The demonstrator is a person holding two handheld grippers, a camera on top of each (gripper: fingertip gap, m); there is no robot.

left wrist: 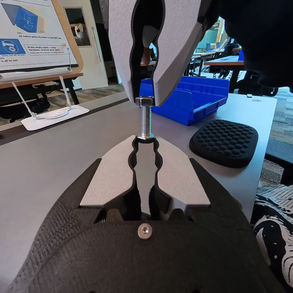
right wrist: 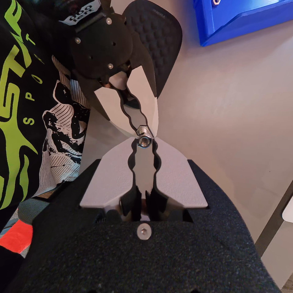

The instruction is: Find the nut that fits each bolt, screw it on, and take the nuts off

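Left gripper: fingers clamped on the hex head of a silver bolt, pads pressed on opposite sides of the head. Bolt is held upright above the grey table, thread pointing up, not touching the surface.

Right gripper: brought in from above, fingers clamped on a silver hex nut, which is seated at the very tip of the bolt thread. Threaded bore of the nut is seen open from the right wrist view, with the shank and bolt head visible just behind it. Almost the full thread is exposed between nut and head. The two grippers are aligned tip to tip along the bolt axis.

Blue bin is placed on the table behind the bolt, open front facing the camera; its contents cannot be made out from the left view. Black honeycomb-textured pad is laid flat just beside the bin. Instruction sheet is propped on a white stand at far left.
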